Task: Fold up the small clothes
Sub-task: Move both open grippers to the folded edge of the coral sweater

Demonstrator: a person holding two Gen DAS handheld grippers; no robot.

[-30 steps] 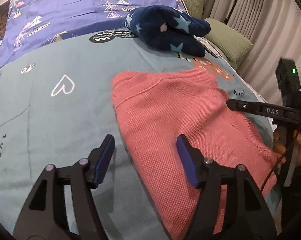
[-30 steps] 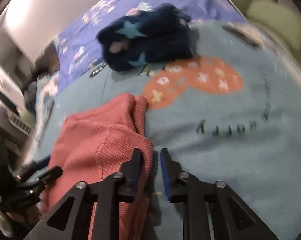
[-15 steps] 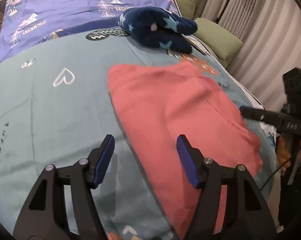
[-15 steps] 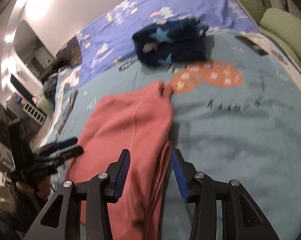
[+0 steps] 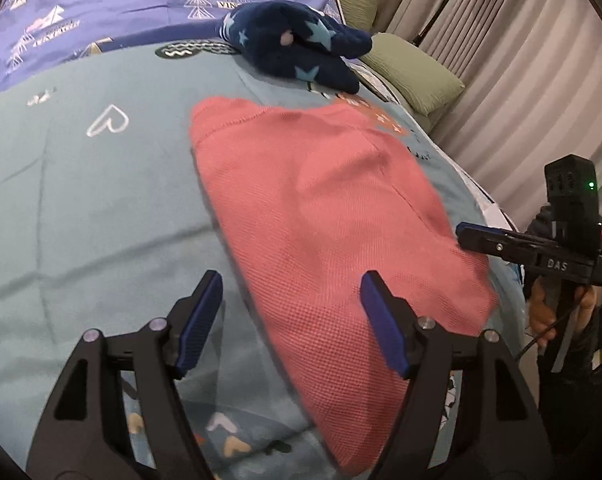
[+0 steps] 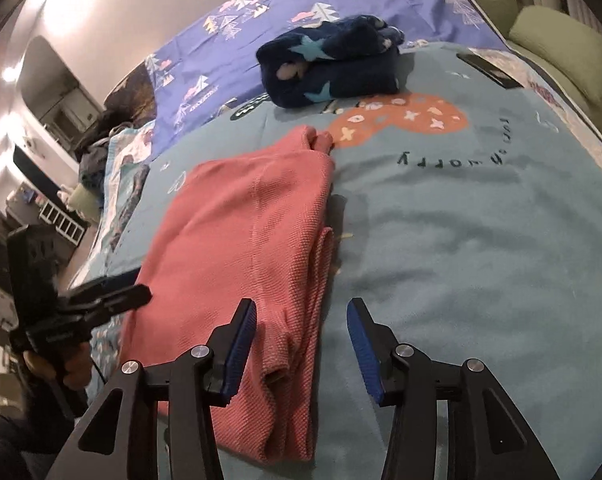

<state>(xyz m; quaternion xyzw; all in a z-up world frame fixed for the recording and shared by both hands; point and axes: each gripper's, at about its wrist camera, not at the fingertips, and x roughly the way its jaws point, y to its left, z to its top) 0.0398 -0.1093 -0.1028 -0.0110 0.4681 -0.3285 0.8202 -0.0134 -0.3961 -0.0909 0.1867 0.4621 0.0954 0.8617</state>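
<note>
Change: your right gripper (image 6: 301, 344) has let go of the pink garment (image 6: 245, 240); its jaws have just been opening, empty.
Left gripper (image 5: 291, 320): jaws released, over the garment's edge.
Garment: flat on the bed (image 6: 461, 240), folded lengthwise.
Handling: soft, light, probably limp; pinch a doubled end.

I see a pink waffle-knit cloth top (image 5: 325, 216), bumpy all over. It lies on a soft, fuzzy teal blanket (image 5: 101, 208). The dark blue starry folded cloth (image 6: 333, 68) looks fluffy. My gripper fingers are matt black plastic with ridged blue pads (image 5: 383, 322) and shiny metal screws (image 6: 404, 350).
</note>
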